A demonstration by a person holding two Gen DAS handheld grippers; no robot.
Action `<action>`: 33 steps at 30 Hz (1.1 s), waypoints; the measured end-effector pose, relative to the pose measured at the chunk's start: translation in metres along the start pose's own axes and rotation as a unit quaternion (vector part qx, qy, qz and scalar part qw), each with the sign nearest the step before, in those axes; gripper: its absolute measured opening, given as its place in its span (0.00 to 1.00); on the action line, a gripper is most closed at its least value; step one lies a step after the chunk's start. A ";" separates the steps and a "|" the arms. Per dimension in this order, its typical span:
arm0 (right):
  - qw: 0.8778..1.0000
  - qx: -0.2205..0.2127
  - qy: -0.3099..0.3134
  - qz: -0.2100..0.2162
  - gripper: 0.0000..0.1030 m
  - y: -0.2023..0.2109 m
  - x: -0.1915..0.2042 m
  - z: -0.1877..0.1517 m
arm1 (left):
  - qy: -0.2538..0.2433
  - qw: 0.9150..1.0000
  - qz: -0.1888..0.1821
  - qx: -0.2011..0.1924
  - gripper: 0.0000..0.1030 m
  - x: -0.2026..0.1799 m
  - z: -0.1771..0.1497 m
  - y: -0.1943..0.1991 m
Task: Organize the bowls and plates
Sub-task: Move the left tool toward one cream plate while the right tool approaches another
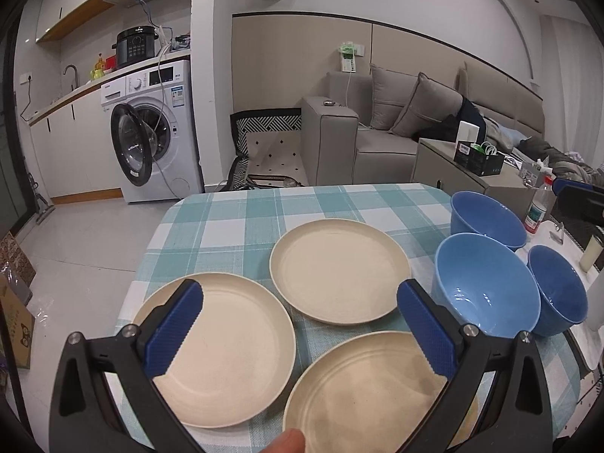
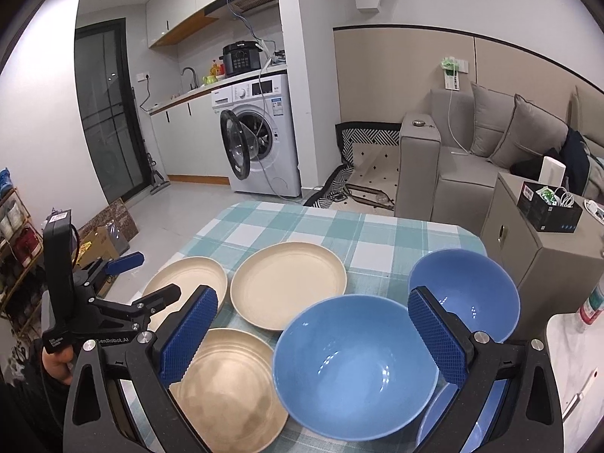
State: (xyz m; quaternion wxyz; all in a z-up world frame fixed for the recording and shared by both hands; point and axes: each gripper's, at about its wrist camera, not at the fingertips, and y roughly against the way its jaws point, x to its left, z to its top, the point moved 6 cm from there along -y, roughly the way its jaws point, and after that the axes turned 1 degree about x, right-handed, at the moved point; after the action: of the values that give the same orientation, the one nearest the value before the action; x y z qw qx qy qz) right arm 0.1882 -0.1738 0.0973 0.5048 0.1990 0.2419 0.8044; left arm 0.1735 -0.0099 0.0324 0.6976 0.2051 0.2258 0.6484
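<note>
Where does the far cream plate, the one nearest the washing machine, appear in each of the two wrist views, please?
Left wrist view: the far cream plate lies just above centre, between the open left gripper's fingers.
Right wrist view: it lies centre-left, above the middle blue bowl and between the open right gripper's fingers.
Shared landmark: the washing machine beyond the table.

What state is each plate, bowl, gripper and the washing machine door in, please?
Plates: three, empty, laid out singly.
Bowls: three, upright, empty, unstacked.
Left gripper: open, holding nothing.
Right gripper: open, holding nothing.
Washing machine door: open.
</note>
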 end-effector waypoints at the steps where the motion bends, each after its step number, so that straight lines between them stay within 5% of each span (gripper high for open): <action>1: 1.000 0.005 0.000 0.000 1.00 -0.005 -0.002 0.004 | 0.003 1.000 0.001 0.003 1.00 0.001 0.001 -0.003; 18: 0.999 0.051 -0.006 -0.008 1.00 -0.069 -0.008 0.033 | 0.005 0.999 0.024 0.041 1.00 0.015 0.023 -0.046; 33: 0.995 0.091 -0.027 -0.037 1.00 -0.120 -0.020 0.056 | 0.021 0.997 0.002 0.080 1.00 0.022 0.034 -0.081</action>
State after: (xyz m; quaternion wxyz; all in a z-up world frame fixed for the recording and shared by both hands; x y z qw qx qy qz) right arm 0.3139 -0.1367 0.0703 0.5205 0.2565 0.3079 0.7540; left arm 0.2603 0.0063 0.0126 0.6727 0.2469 0.2910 0.6339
